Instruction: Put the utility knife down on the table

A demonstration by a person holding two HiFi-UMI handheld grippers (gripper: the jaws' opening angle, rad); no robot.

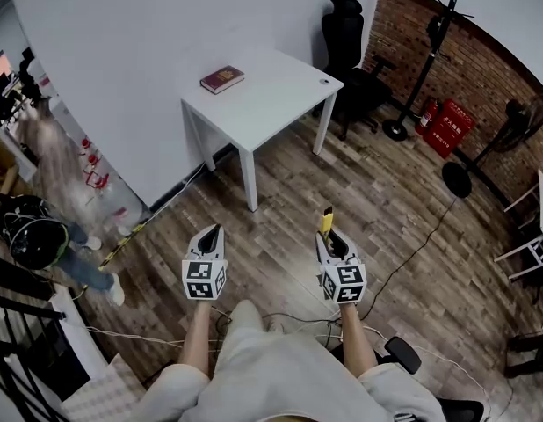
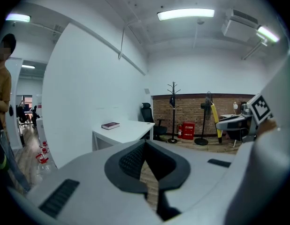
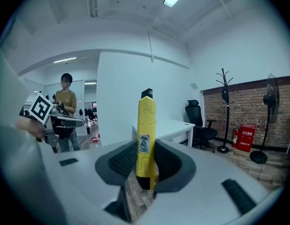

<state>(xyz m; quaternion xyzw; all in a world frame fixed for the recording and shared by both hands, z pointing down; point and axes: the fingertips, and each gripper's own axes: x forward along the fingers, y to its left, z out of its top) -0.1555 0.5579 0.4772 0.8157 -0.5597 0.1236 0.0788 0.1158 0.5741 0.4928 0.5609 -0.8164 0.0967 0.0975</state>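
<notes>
A: Start close in. What is the right claw [image 3: 145, 164] doing?

B: It is clamped on the utility knife [image 3: 146, 134]. The yellow body stands upright between the pads, and its lower end is buried in the jaws. From the head view only the top of the knife [image 1: 326, 221] pokes out past the right claw [image 1: 331, 236].

A: Is the blade out?

B: I cannot tell. The tip is dark and small. There is a label on the handle, but it is too blurred to read.

A: And the left claw [image 2: 146, 159]?

B: Its jaws are together at the tips with nothing between them, and a strip of wooden floor [image 2: 149, 179] shows through the gap lower down. In the head view the left claw [image 1: 210, 235] hangs level with the right one, over the floor.

A: So the knife is not at the worktop [image 1: 280, 104]?

B: No, it is well apart from it. The white worktop stands ahead against the wall, with a dark red book [image 1: 222, 79] at its far left corner.

A: What is beyond that?

B: An office chair [image 1: 345, 35] partly behind the worktop, then a coat stand [image 1: 437, 38] by the brick wall. At the left edge a person [image 1: 56, 161] is smeared by motion and cut off.
</notes>
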